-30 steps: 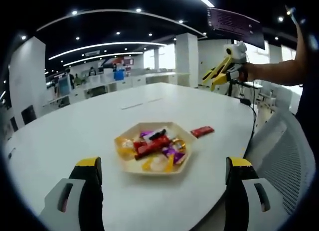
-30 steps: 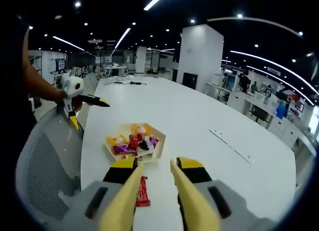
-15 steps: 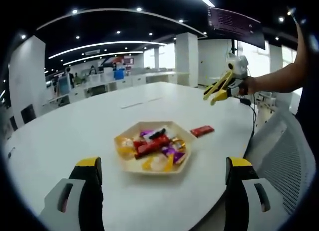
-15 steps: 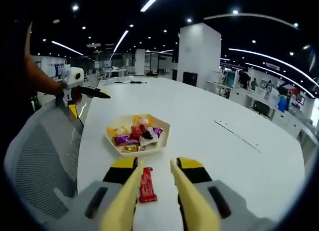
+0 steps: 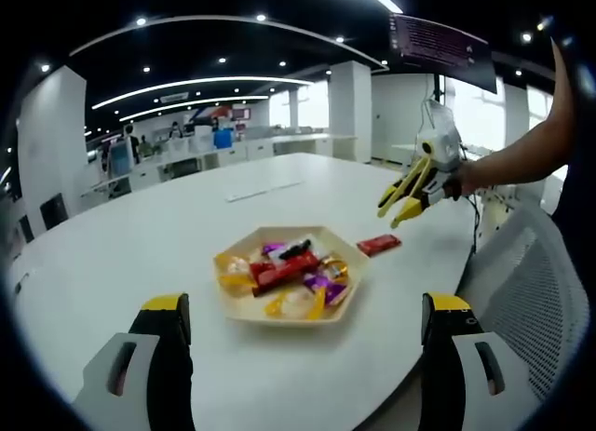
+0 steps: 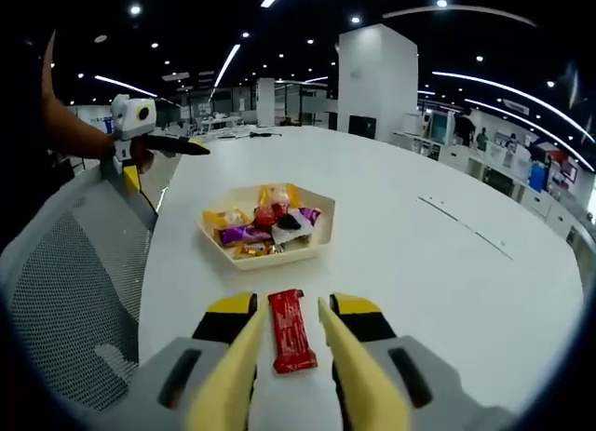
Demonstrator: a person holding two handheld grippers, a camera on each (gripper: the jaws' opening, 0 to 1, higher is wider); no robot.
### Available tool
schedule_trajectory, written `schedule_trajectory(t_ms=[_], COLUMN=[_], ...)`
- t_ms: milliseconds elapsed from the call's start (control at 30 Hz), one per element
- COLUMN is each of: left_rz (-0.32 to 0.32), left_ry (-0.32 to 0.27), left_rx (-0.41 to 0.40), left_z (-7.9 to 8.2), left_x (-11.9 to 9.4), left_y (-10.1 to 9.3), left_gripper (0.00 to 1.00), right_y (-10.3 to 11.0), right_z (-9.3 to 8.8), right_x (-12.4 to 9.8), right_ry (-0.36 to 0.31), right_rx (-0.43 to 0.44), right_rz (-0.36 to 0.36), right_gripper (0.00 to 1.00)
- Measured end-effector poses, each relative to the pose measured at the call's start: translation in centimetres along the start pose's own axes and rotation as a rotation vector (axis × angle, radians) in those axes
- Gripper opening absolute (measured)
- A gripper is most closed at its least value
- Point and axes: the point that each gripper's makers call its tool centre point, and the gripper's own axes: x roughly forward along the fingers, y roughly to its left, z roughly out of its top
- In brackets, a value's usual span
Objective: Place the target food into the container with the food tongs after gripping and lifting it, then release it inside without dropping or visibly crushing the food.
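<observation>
- Lying flat on the white surface [image 6: 447, 263], a red-wrapped snack bar [image 6: 292, 330] sits between the two yellow fingers [image 6: 229, 375] of the right gripper [image 6: 287, 330]; the fingers are spread with a gap on each side of the bar and are not gripping it.
- Printing on the red wrapper is too small to read in either view.
- Just beyond the bar stands a pale hexagonal tray [image 6: 312, 248], holding a heap of wrapped sweets [image 6: 265, 228] in yellow, purple, red and black wrappers; no brand name can be made out.
- In the left gripper view the same tray [image 5: 244, 310] sits mid-surface, with the red bar [image 5: 378, 246] just outside its far right edge, apart from it.
- The left gripper [image 5: 303, 333] hangs over the near edge of the surface [image 5: 140, 254], its black, yellow-tipped fingers [image 5: 169, 356] wide open and holding nothing.
- The right gripper [image 5: 402, 203] appears there, held by a person's hand [image 5: 463, 177], tips pointing down towards the bar.
- From the right gripper view, the left gripper [image 6: 177, 144] shows at far left, above a grey mesh chair [image 6: 74, 291].
- A dark hanging screen [image 5: 438, 45] carries lines of text too blurred to read.
</observation>
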Motion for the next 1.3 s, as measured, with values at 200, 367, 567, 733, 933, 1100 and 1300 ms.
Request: schedule_trajectory(t_ms=[200,367,567,733,933,1100,1300], left_rz=[0.001,-0.001,-0.001,0.001,0.004,0.005,0.004], left_ry=[0.001,0.003,0.004,0.002,-0.001,-0.005,-0.005], left_rx=[0.002,-0.001,-0.003,-0.004,-0.008,-0.008,-0.001], left_z=[0.0,-0.1,-0.1,-0.1,0.0,0.1,0.0], left_x=[0.0,0.1,0.1,0.0,0.0,-0.1,0.0], left_y=[0.0,0.0,0.0,0.1,0.2,0.2,0.1], left_gripper=[0.99,0.99,0.99,0.99,0.99,0.99,0.99], right_y=[-0.2,0.1,0.3,0.3,0.1,0.1,-0.4], right_z=[-1.6,-2.2,-3.1,-3.7,-3.5,-3.7,-2.8], right_x=[0.9,1.4,2.1,2.1,2.1,2.0,1.2], right_ry=[0.037,0.06,0.101,0.127,0.182,0.187,0.18], right_rx=[0.001,0.012,-0.004,0.116,0.063,0.091,0.13], right_rz=[0.004,0.017,0.026,0.022,0.009,0.018,0.003], right_gripper=[0.3,0.3,0.3,0.28,0.24,0.23,0.24])
